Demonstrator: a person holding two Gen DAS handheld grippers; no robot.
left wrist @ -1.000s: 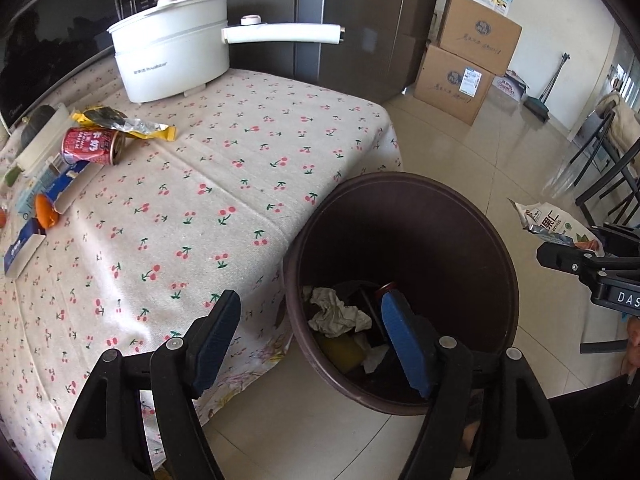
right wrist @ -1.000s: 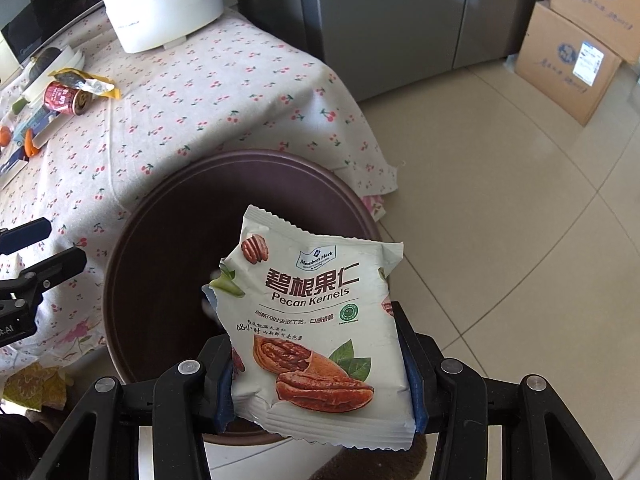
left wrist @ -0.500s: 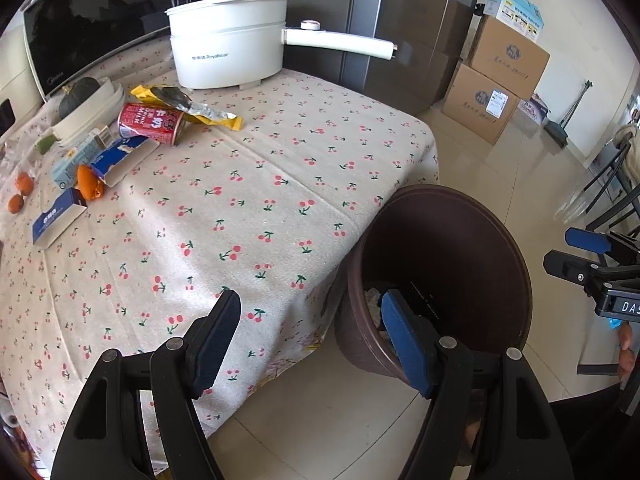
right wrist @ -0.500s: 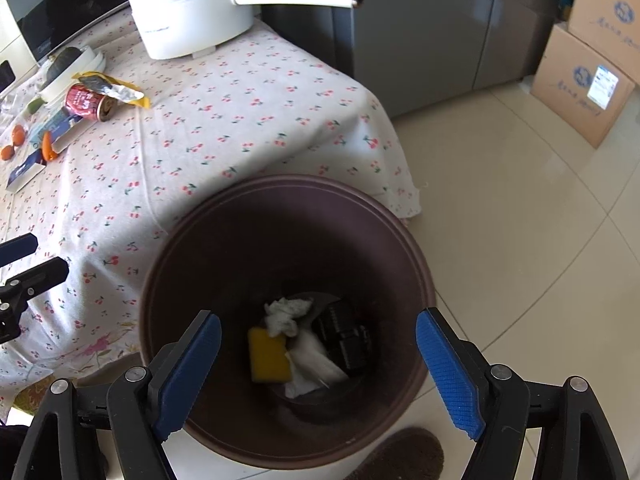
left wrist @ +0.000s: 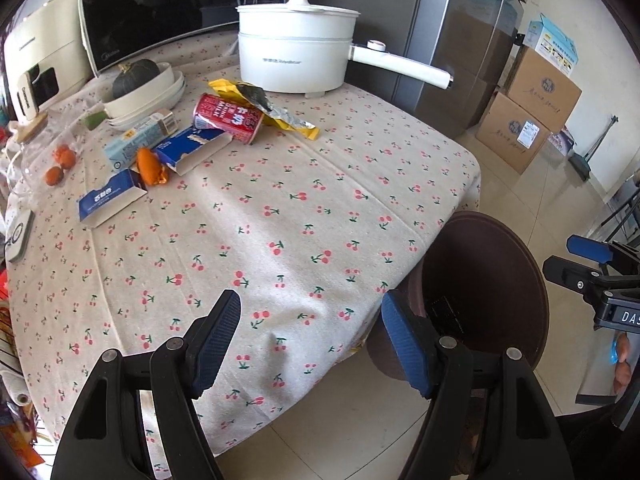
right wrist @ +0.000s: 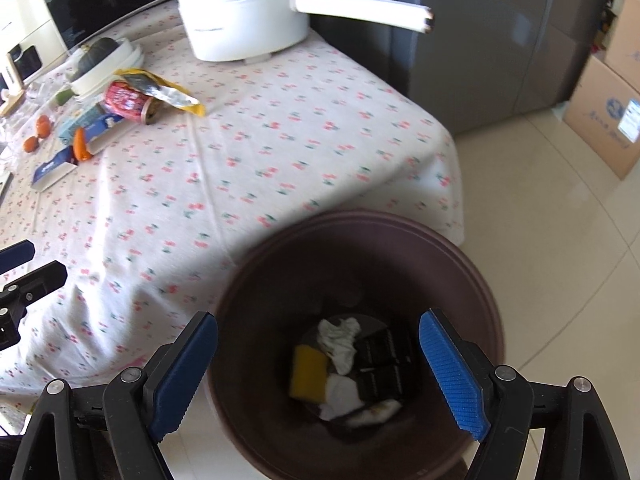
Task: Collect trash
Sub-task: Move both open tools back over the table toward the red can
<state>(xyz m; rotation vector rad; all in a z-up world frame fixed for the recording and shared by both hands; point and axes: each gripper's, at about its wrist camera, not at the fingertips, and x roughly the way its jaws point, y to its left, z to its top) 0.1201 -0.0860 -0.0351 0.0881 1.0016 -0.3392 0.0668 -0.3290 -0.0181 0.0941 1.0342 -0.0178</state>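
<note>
In the left wrist view, our left gripper (left wrist: 311, 338) fills the lower frame, its jaws wide open with nothing between them; the blue pads (left wrist: 404, 346) are ribbed rubber on black plastic arms. Beneath it spreads the bench (left wrist: 304, 216), draped in a soft cream cloth printed with small red cherries. In the upper left lies the litter: a red cylindrical can (left wrist: 227, 118) on its side, a crumpled yellow foil wrapper (left wrist: 266, 110) just behind it, two flat blue-and-white cardboard boxes (left wrist: 110, 196) and a twisted orange wrapper (left wrist: 150, 166) between them. A smooth white pot (left wrist: 296, 60) with a long straight handle stands at the top centre. At the lower right, just beside the cloth's hanging edge, sits the round dark-brown plastic bin (left wrist: 512, 280) on the glossy tiled floor. Our right gripper (left wrist: 592, 268) shows at the right edge.

In the right wrist view, our right gripper (right wrist: 318, 364) hangs over the bin (right wrist: 472, 280), its jaws opening and empty. Deep in the bin lie a yellow rectangular sponge (right wrist: 306, 372), crumpled white paper (right wrist: 340, 340) and dark ridged pieces (right wrist: 384, 360). The can (right wrist: 128, 102) and foil wrapper (right wrist: 164, 94) rest in the upper left on the blurred cloth, and the pot (right wrist: 244, 12) at the top. The left gripper's (right wrist: 18, 256) pad shows at the left edge.
</note>
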